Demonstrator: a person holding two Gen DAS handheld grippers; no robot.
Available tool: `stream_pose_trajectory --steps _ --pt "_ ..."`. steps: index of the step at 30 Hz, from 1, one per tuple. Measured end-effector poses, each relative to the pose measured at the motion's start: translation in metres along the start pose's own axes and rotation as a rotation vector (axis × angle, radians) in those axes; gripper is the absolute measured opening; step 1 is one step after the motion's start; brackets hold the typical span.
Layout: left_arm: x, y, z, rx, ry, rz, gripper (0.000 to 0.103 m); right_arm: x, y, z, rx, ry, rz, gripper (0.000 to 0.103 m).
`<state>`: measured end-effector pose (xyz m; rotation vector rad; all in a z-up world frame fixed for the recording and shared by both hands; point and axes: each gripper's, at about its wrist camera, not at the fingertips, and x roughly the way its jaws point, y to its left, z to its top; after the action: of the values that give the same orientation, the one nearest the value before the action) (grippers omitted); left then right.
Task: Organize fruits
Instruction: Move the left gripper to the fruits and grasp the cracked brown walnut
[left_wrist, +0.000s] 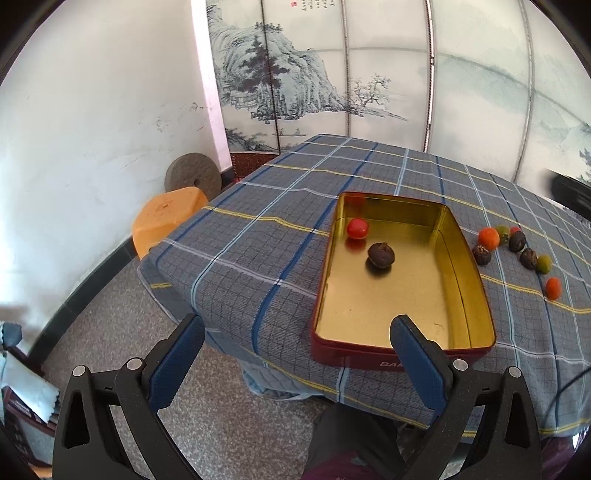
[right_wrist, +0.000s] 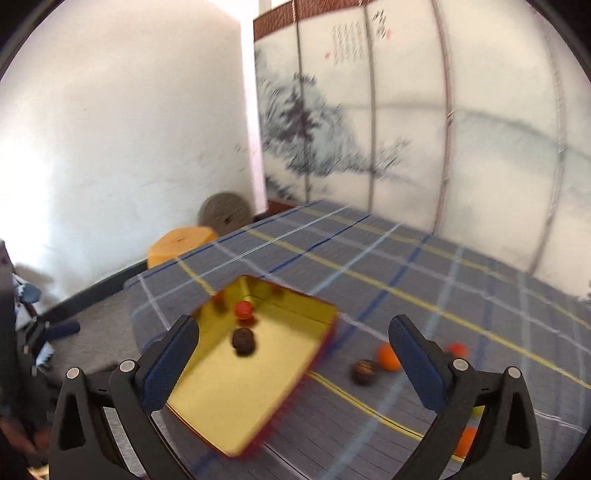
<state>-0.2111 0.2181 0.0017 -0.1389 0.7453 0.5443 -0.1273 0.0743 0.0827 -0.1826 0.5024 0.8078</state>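
Observation:
A red tin with a gold inside (left_wrist: 467, 266) (right_wrist: 221, 406) lies on the checked tablecloth. Inside it rest a small red fruit (left_wrist: 357, 228) (right_wrist: 244, 309) and a dark brown fruit (left_wrist: 381, 254) (right_wrist: 243, 340). To the tin's right lie several loose fruits: an orange one (left_wrist: 489, 238) (right_wrist: 388, 356), dark brown ones (left_wrist: 482, 254) (right_wrist: 365, 371), a green one (left_wrist: 544, 264) and another orange one (left_wrist: 553, 288). My left gripper (left_wrist: 297, 334) is open in front of the tin's near wall, nothing between its fingers. My right gripper (right_wrist: 293, 334) is open above the tin and cloth, empty; the right wrist view is blurred.
The table (left_wrist: 258, 240) ends at the left, where an orange stool (left_wrist: 168, 216) and a grey stone disc (left_wrist: 193, 180) stand by the white wall. A painted folding screen (left_wrist: 332, 74) rises behind the table. A person's dark clothing (left_wrist: 354, 443) shows at the near edge.

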Motion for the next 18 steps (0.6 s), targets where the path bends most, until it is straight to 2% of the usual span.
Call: stream_pose_trajectory --steps 2,4,5,6,8,9,10,12,13,14,15,16,18 --pt "0.000 -0.007 0.002 0.019 -0.006 -0.007 0.100 -0.028 -0.030 -0.017 0.059 -0.016 0.014 0.102" --pt "-0.003 -0.016 0.005 0.044 -0.018 -0.026 0.100 -0.045 -0.071 -0.032 0.191 -0.003 0.075 0.102" --pt "-0.004 -0.020 0.007 0.055 -0.027 -0.035 0.100 -0.053 -0.095 -0.042 0.268 0.009 0.057 0.102" --pt "-0.006 -0.025 0.008 0.070 -0.039 -0.049 0.100 -0.059 -0.111 -0.051 0.311 0.023 0.008 0.102" --pt "-0.011 -0.038 0.012 0.106 -0.058 -0.092 0.100 -0.072 -0.146 -0.068 0.403 0.039 -0.167 0.103" --pt "-0.013 -0.043 0.015 0.121 -0.066 -0.109 0.100 -0.077 -0.161 -0.076 0.471 0.036 -0.216 0.103" --pt "-0.016 -0.051 0.017 0.137 -0.077 -0.126 0.100 -0.085 -0.179 -0.087 0.567 0.006 -0.223 0.103" --pt "-0.020 -0.066 0.023 0.172 -0.097 -0.157 0.100 -0.098 -0.218 -0.119 0.814 -0.096 -0.171 0.103" --pt "-0.021 -0.074 0.026 0.192 -0.108 -0.174 0.100 -0.096 -0.229 -0.127 0.871 -0.075 -0.159 0.103" --pt "-0.021 -0.083 0.029 0.216 -0.115 -0.195 0.100 -0.088 -0.246 -0.136 0.914 0.011 -0.147 0.103" --pt "-0.021 -0.091 0.032 0.239 -0.117 -0.206 0.100 -0.082 -0.256 -0.141 0.900 0.082 -0.175 0.103" --pt "-0.019 -0.103 0.037 0.275 -0.112 -0.214 0.100 -0.077 -0.264 -0.144 0.847 0.142 -0.239 0.103" --pt "-0.014 -0.122 0.046 0.347 -0.090 -0.248 0.100 -0.071 -0.273 -0.142 0.714 0.209 -0.363 0.103"
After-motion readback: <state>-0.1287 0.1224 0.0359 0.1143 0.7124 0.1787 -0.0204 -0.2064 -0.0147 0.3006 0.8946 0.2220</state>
